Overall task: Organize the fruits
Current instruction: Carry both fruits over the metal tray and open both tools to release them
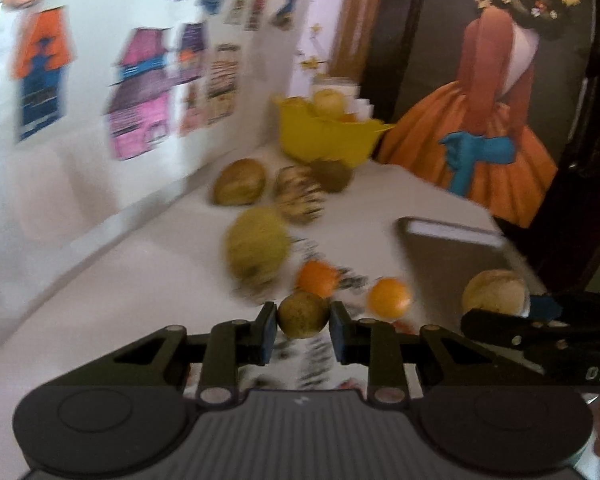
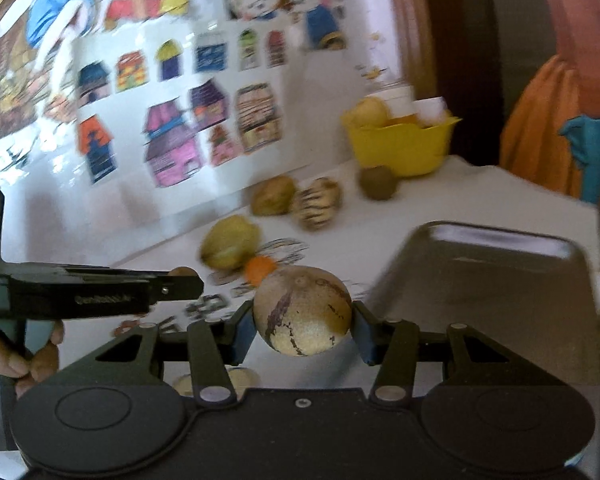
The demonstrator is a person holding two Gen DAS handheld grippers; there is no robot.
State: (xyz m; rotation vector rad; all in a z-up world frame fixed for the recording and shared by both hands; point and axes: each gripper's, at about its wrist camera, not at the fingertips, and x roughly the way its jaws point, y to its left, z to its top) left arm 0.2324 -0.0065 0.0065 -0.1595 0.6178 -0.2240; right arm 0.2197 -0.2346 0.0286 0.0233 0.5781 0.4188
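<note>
The left hand-held gripper [image 1: 303, 322] pinches a small greenish-brown round fruit [image 1: 302, 315] between its blue pads, at the lower centre of the left wrist view. The right hand-held gripper [image 2: 303, 330] pinches a larger tan round fruit [image 2: 302, 310] marked with dark streaks, at the centre of the right wrist view; the same fruit appears at the right edge of the left view.

Beyond the left gripper, two oranges [image 1: 317, 277] [image 1: 389, 296] lie on the white surface [image 1: 100, 280], near a large yellow-green fruit [image 1: 257, 249]. Further back, in mid-frame, lie a brownish oval fruit [image 1: 239, 182], a striped fruit [image 1: 299, 194] and a dark round kiwi-like fruit [image 1: 332, 176], close together.

A yellow basket [image 1: 328, 138] stands at the far end of the surface, upper centre, holding a pale fruit [image 1: 329, 102] and something orange. A grey tray [image 2: 488, 280] sits at the right of the surface.

Paper house drawings [image 1: 140, 92] cover the wall at upper left. A painted figure in an orange dress [image 1: 488, 136] stands at upper right. Both views are motion-blurred.
</note>
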